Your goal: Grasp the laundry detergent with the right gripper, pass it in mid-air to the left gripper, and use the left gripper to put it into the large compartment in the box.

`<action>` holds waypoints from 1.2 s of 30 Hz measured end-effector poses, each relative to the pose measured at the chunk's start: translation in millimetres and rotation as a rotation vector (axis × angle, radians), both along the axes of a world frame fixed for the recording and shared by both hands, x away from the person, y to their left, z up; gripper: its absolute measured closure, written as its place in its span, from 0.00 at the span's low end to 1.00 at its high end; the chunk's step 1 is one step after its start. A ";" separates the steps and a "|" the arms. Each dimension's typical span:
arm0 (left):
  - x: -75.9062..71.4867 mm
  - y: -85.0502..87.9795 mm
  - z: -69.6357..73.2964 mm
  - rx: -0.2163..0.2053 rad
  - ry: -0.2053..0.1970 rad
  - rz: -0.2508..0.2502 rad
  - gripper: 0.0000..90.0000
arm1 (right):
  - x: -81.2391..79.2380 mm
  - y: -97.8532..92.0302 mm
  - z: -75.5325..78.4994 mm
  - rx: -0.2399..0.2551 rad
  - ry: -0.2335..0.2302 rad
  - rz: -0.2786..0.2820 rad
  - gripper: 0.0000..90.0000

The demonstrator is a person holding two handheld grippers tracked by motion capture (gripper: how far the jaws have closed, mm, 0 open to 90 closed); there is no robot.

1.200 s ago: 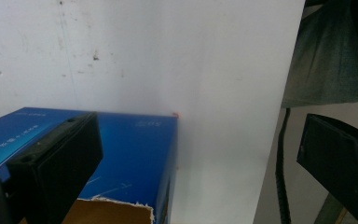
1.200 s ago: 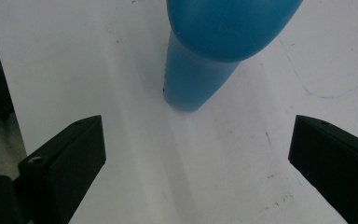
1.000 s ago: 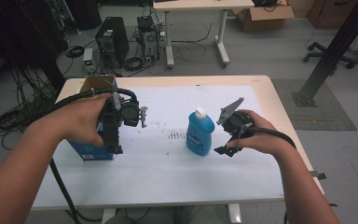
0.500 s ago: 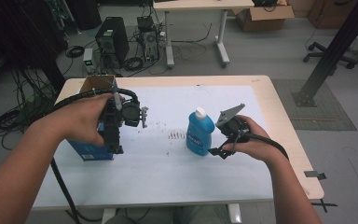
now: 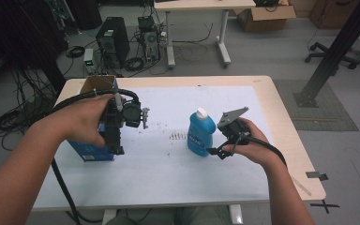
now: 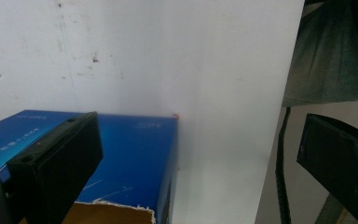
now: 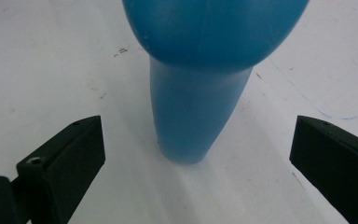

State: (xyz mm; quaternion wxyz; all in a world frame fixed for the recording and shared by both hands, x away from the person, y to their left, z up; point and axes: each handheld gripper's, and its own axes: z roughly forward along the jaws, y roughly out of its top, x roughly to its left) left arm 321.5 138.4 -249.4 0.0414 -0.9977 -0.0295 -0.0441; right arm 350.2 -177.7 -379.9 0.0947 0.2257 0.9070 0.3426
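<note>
Your right gripper (image 5: 215,151) hovers just beside the blue bottle (image 5: 200,133), jaws spread wide and clasping nothing. In the right gripper view the two black jaws stand apart at either side of the frame with the bottle's body (image 7: 200,84) rising between and beyond them, not yet touched. This looks like the approach step of a pick: you line up on the bottle before closing.

The bottle stands upright with its white cap (image 5: 201,113) on, near the middle of the white table (image 5: 168,187), a little to your right. Judged from this, the next move calls for easing the right gripper forward until the jaws flank the bottle's lower body, then closing squarely so the rounded plastic does not slip or tip.

Farther to your left, your left gripper (image 5: 116,140) hangs over the open blue cardboard box (image 5: 93,152), jaws likewise spread; in the left gripper view one jaw sits above the box's blue side (image 6: 135,158) and the other is out past the table edge. It grips nothing, and whether it touches the box cannot be told. The box seems a likely destination, so keep its opening unobstructed.
</note>
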 end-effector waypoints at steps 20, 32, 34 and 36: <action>-0.9 -2.6 0.2 -0.005 -0.001 -0.007 0.01 | 2.4 1.3 -16.5 0.086 -0.037 -0.039 0.03; -1.7 -5.9 1.0 0.001 0.001 -0.005 0.01 | 2.6 5.2 -25.8 0.134 -0.063 -0.059 0.03; -1.6 -6.0 1.0 0.002 0.002 -0.006 0.01 | 2.7 6.0 -27.2 0.136 -0.067 -0.072 0.03; -1.5 -6.2 0.9 0.005 0.002 -0.007 0.01 | 3.0 6.4 -28.5 0.143 -0.071 -0.071 0.03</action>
